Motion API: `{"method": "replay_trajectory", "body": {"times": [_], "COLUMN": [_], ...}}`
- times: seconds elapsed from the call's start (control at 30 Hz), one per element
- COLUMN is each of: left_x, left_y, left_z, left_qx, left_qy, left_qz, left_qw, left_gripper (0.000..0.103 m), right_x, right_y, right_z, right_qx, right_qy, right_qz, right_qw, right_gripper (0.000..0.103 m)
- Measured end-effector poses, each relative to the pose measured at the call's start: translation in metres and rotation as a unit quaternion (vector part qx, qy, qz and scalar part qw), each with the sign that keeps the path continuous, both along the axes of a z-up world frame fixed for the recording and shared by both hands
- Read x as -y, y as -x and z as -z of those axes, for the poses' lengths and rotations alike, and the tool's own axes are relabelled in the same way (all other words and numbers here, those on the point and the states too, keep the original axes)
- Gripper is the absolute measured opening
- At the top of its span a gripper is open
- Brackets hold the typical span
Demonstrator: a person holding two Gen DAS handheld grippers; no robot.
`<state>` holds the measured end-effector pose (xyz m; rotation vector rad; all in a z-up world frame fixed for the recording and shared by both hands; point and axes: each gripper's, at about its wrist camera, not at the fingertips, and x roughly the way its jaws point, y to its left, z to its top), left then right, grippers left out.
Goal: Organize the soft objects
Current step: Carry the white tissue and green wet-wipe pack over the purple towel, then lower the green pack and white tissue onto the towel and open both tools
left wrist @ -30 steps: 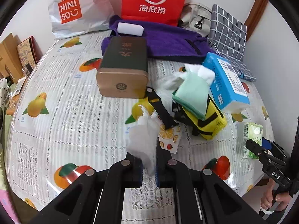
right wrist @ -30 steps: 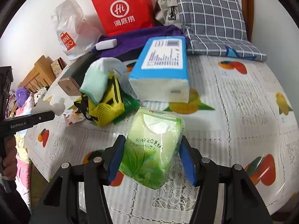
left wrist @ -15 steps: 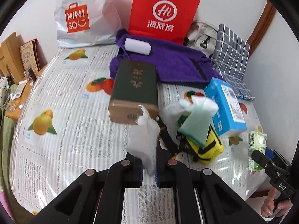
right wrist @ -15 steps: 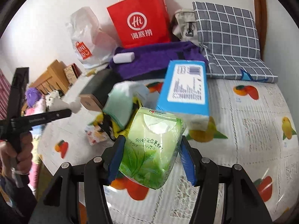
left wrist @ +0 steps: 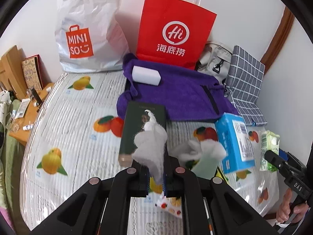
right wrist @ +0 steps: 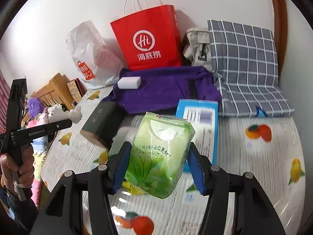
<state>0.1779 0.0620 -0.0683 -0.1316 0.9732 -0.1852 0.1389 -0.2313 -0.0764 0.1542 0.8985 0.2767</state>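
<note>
We hold both things above the table: the left gripper [left wrist: 156, 178] is clenched on a white tissue [left wrist: 151, 146], the right gripper [right wrist: 157, 168] grasps the green tissue pack [right wrist: 159, 156] (long axis pointing away). The purple towel [left wrist: 176, 96] lies ahead of both.

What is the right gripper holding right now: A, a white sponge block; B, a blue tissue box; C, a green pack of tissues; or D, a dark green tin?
C: the right gripper is clamped on the green pack of tissues, its blue pads pressing both sides, lifted clear of the fruit-print tablecloth.
</note>
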Motion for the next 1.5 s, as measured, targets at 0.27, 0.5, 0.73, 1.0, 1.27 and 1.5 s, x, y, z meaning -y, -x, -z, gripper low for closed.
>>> {"method": "replay_trajectory", "body": {"times": [0.27,0.5,0.73,1.0,1.27,1.5], "left_x": [-0.001,0.003,0.008,0.017,0.024,0.028], "left_y": [-0.038,-0.074,-0.116,-0.157,-0.179,-0.190], "left_z": [0.000,0.010,0.029,0.048,0.068,0.088], "left_qx": [-0.008,-0.021,-0.039,-0.057,-0.084,-0.111], "left_qy": [0.005,0.017,0.018,0.017,0.034,0.034], "left_qz": [-0.014,-0.010,-0.007,0.002,0.021,0.021], "left_qw": [0.9999,0.9996,0.9990,0.9982,0.9956,0.9931], "left_gripper": [0.009,0.009,0.009,0.009,0.009,0.009], "right_x": [0.002,0.000,-0.009,-0.016,-0.027,-0.024], "right_y": [-0.057,-0.109,-0.157,-0.211,-0.235,-0.241], "right_z": [0.000,0.011,0.024,0.034,0.080,0.109], "right_qx": [-0.009,-0.024,-0.035,-0.045,-0.095,-0.138], "right_qy": [-0.009,-0.025,-0.025,-0.021,-0.003,0.012], "right_qz": [-0.009,-0.016,-0.026,-0.035,-0.061,-0.051], "right_qw": [1.000,0.999,0.999,0.998,0.994,0.989], "right_gripper": [0.057,0.057,0.057,0.057,0.057,0.057]}}
